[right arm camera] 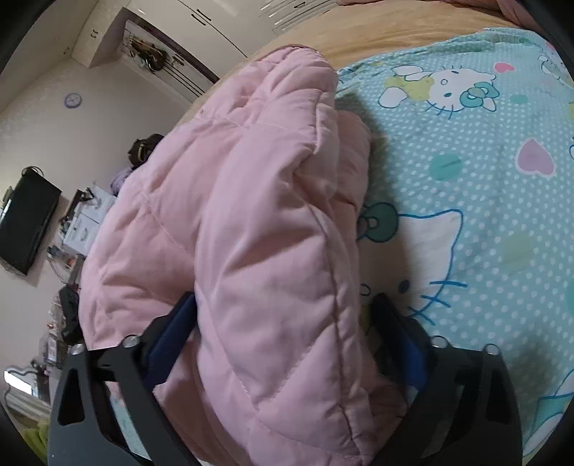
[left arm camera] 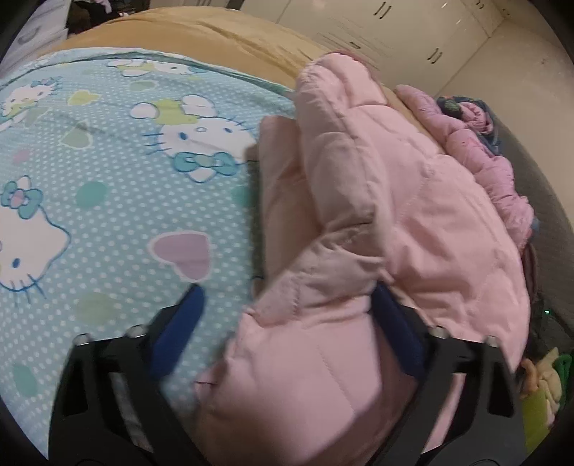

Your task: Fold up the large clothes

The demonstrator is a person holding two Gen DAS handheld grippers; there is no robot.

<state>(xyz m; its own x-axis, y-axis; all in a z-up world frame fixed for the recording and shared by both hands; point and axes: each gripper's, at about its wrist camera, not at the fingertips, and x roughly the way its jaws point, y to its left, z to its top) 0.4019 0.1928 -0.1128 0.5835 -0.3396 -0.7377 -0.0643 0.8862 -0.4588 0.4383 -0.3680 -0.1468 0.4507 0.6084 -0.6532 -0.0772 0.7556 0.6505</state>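
A pink quilted padded jacket (left arm camera: pixel 394 215) lies folded in thick layers on a teal cartoon-cat bedspread (left arm camera: pixel 107 179). My left gripper (left arm camera: pixel 287 297) is open wide, and a bulky fold of the jacket sits between its blue pads (left arm camera: pixel 179 329). In the right wrist view the same jacket (right arm camera: pixel 233 215) fills the middle. My right gripper (right arm camera: pixel 283 304) is also open, with a puffy folded edge of the jacket lying between its fingers (right arm camera: pixel 172 333). Neither gripper visibly squeezes the cloth.
The bedspread (right arm camera: pixel 484 179) lies over a tan blanket (left arm camera: pixel 215 32). A darker pink garment (left arm camera: pixel 484 161) lies beyond the jacket. White cabinets (left arm camera: pixel 394 32) stand behind the bed. A black monitor (right arm camera: pixel 25 222) and cluttered shelves are at the left in the right wrist view.
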